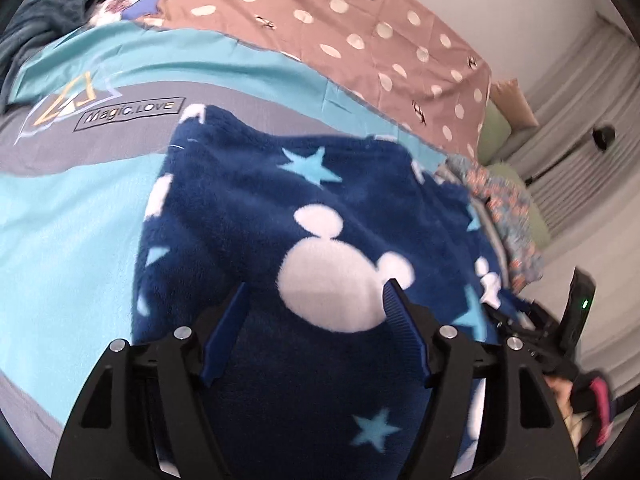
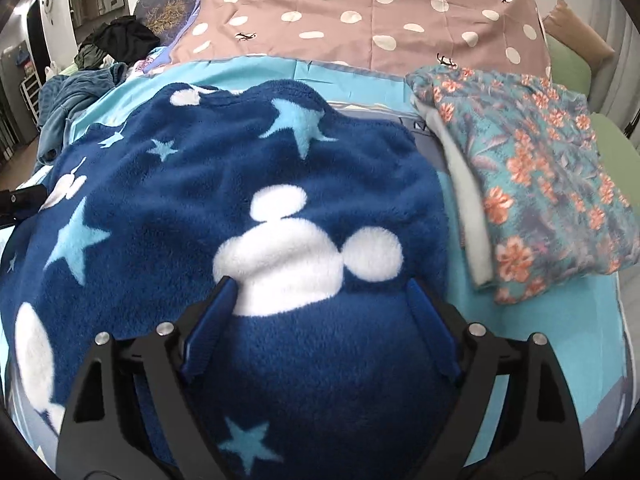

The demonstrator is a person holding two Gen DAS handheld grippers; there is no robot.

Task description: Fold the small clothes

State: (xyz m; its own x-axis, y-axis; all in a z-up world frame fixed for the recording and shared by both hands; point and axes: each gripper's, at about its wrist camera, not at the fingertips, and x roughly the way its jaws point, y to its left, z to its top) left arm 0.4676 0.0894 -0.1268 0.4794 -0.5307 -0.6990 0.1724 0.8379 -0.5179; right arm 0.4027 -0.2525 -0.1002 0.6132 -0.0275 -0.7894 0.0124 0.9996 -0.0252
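Right under both grippers lies the navy fleece garment (image 2: 224,184), w/ white mouse-head shapes and pale blue stars, spread on the bed. Left gripper (image 1: 316,292): jaws spread apart, nothing pinched, blue pads hovering over the fleece w/ a white mouse head between them. Right gripper (image 2: 322,284): jaws also spread wide, empty, fleece directly below and ahead of the tips. Just right of the right gripper, beside the fleece, sits a folded floral garment (image 2: 536,196). Under everything, the turquoise-and-grey bedsheet (image 1: 68,216). Farther ahead of both grippers, a brown polka-dot cover (image 2: 376,12).
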